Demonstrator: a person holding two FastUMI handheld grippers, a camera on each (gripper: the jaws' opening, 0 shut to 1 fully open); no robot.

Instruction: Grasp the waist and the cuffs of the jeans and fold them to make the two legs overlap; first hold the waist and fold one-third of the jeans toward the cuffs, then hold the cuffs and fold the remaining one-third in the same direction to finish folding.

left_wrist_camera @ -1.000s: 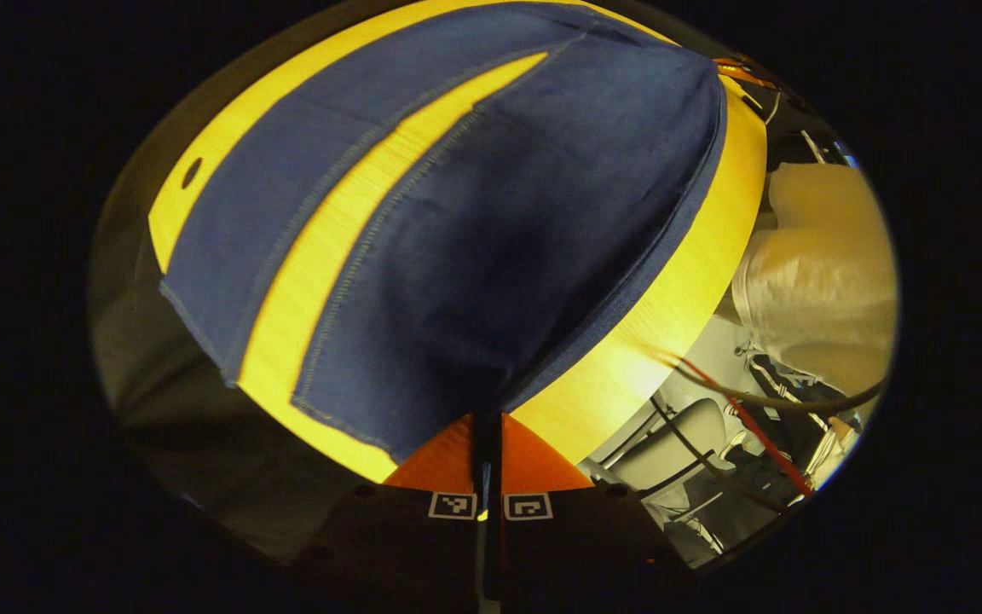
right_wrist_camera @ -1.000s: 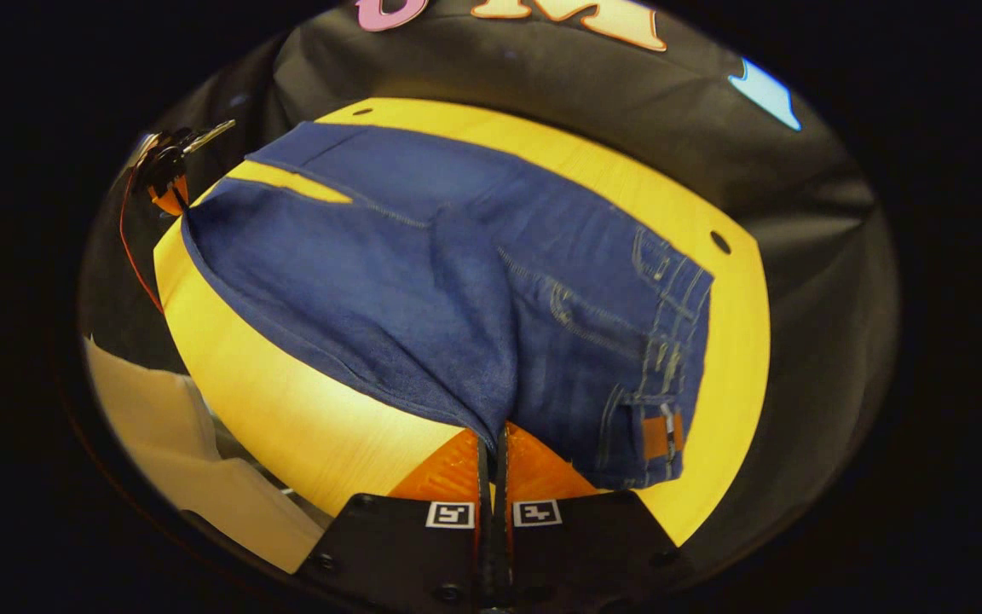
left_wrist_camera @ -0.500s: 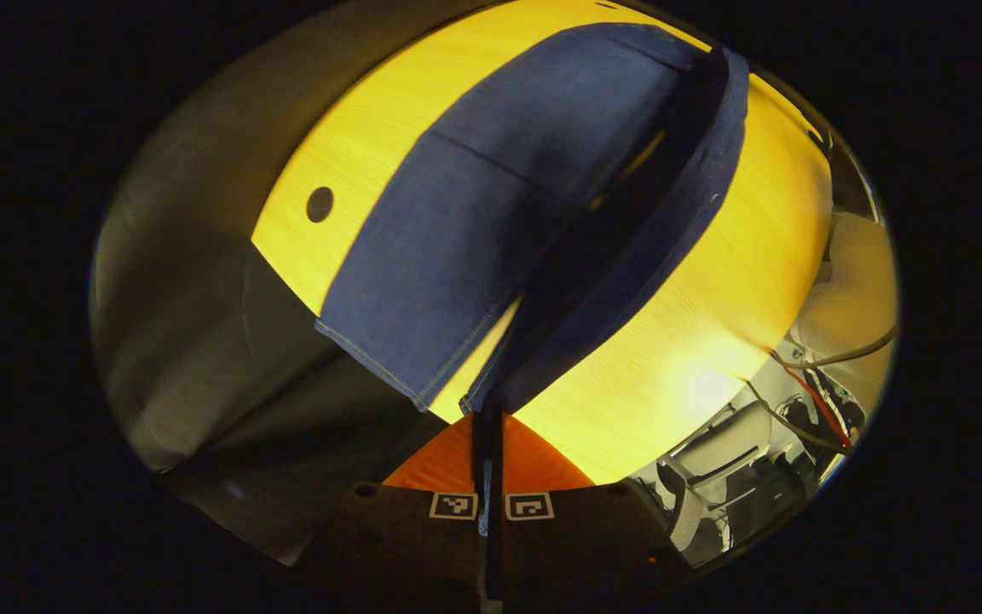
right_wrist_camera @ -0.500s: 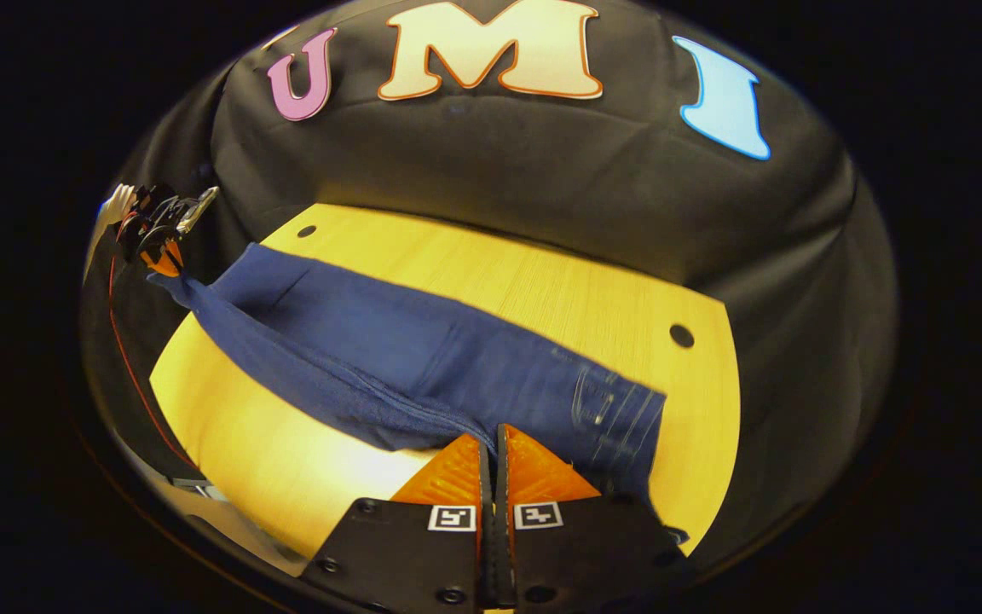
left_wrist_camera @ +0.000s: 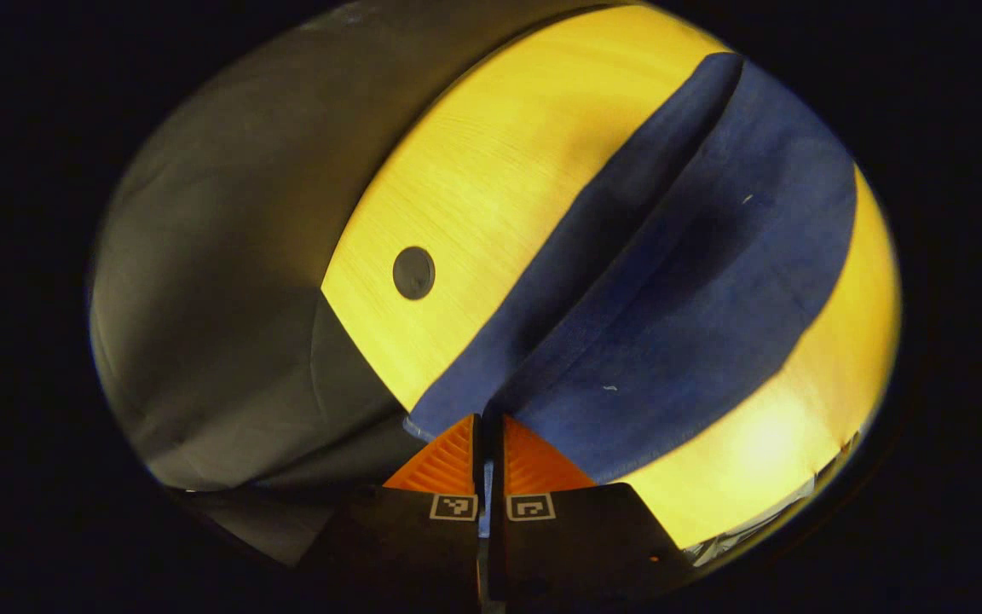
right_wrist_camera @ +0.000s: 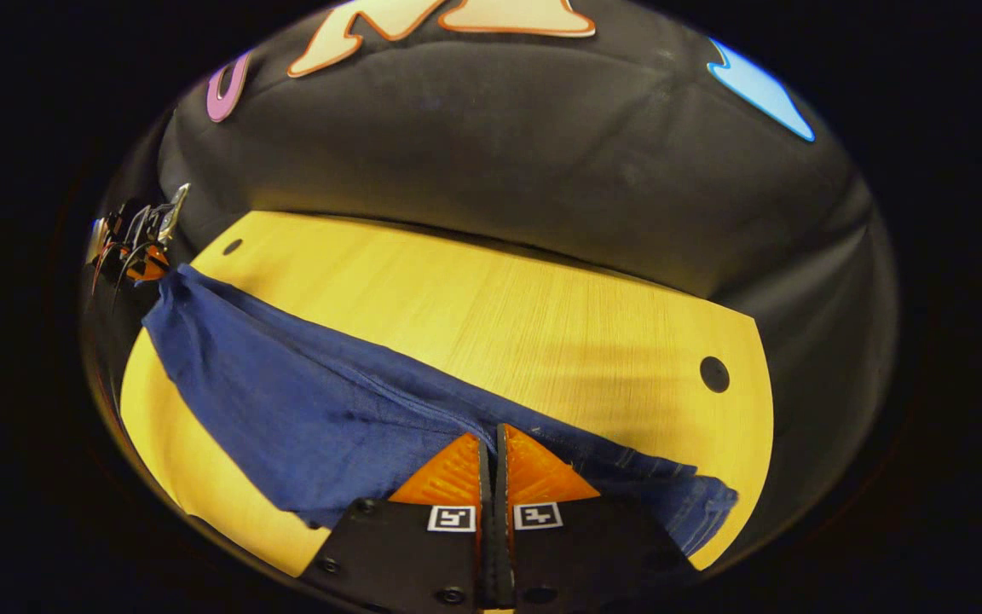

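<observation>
Right gripper view: gripper [right_wrist_camera: 492, 443] low over jeans [right_wrist_camera: 303, 401]

Left gripper view sits low at one end of the worktop [left_wrist_camera: 474, 170], close, facing along the jeans [left_wrist_camera: 678, 290]. Right gripper view looks from the opposite end toward the booth wall [right_wrist_camera: 499, 145]; both share worktop and jeans.

The left gripper [left_wrist_camera: 488, 426] has its two fingers drawn nearly together at six o'clock in the left gripper view, pinching blue denim. The right gripper [right_wrist_camera: 492, 443] is likewise closed at six o'clock, nipping the fabric, while the left one appears at nine o'clock.
</observation>
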